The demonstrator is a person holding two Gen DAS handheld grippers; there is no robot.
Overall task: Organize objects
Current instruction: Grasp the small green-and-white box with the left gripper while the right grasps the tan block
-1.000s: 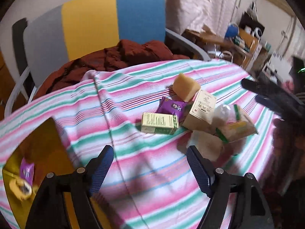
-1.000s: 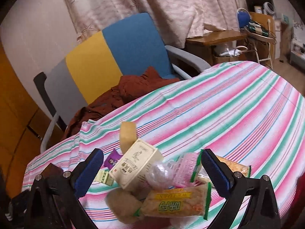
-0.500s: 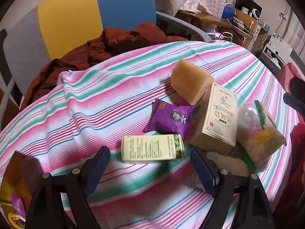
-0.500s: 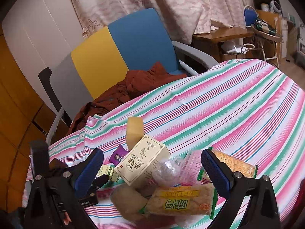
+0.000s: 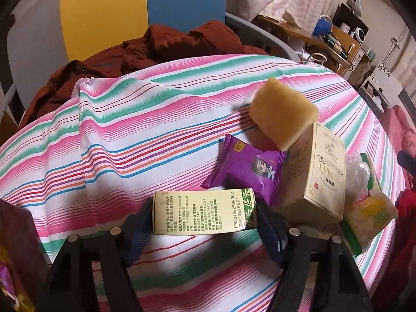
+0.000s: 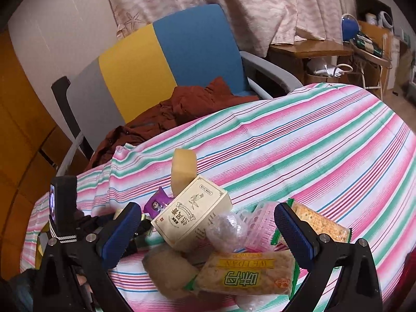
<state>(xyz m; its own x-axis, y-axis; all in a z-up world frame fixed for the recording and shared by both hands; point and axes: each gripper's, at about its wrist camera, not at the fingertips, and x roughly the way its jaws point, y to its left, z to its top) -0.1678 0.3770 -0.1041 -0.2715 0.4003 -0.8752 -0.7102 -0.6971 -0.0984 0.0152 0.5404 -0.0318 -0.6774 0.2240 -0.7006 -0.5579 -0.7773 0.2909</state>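
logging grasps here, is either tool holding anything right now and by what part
The left tool has its fingers against the two short ends of the green and cream box; whether it is fully clamped cannot be told. The right tool is open, holding nothing.

Pink-green striped tablecloth (image 5: 124,135), purple snack packet (image 5: 247,169), yellow-blue-grey chair (image 6: 156,59).

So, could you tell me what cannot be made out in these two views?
- Left wrist view: whether the left gripper presses the green-and-cream box or only brackets it; the fingers hide the box ends.
- Left wrist view: the purple packet, its near edge behind that box.
- Right wrist view: the pale lump, blurred, partly under the yellow cracker packet.
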